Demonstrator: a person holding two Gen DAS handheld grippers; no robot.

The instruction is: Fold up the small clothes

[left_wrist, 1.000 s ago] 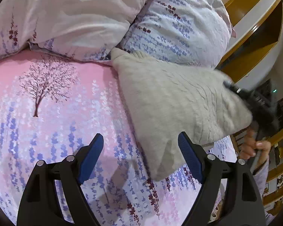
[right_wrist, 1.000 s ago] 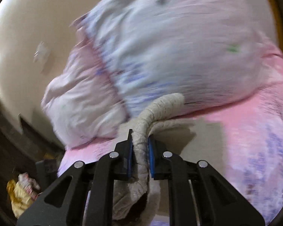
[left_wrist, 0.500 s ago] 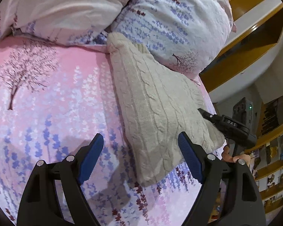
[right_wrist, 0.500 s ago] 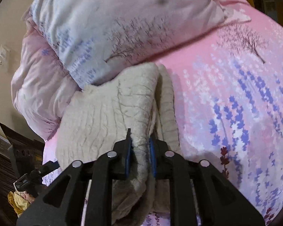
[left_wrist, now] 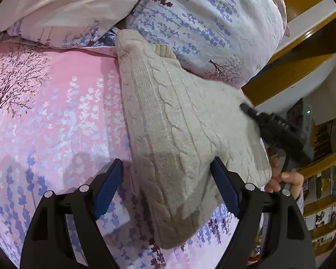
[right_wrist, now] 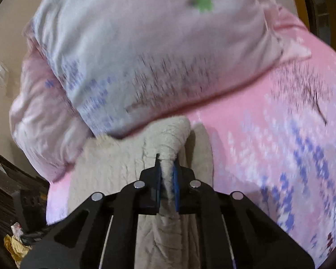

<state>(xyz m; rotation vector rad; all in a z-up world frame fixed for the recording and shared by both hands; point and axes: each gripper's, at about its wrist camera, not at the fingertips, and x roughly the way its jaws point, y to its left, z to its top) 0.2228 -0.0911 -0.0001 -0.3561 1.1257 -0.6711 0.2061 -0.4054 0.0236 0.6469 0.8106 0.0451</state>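
My left gripper hangs over the pink floral bedsheet, jaws spread wide, nothing between the blue pads. Left pad sits above bare sheet; right pad overlaps the near edge of the sweater in view, contact unclear.

The cream cable-knit sweater lies on the sheet toward the bed's right edge, running from the pillows at the head end down toward my left gripper. Its far end touches the lavender-print pillow; a ribbed cuff pokes out just below that pillow. A second, paler pillow sits to the left at the head end, tucked against the first.

At the sweater's right edge my right gripper comes in from off the bed and is blurred. My right hand shows below it on the handle. Wooden shelving stands past the bed's right edge.

Right wrist view, blurred: the right gripper is clamped on a bunched ridge of the sweater, fabric pinched between the blue pads and lifted into a fold. The rest of the sweater spreads left and under the gripper on the sheet, with another layer lying flat just right of the ridge. The lavender-print pillow fills the area behind it.
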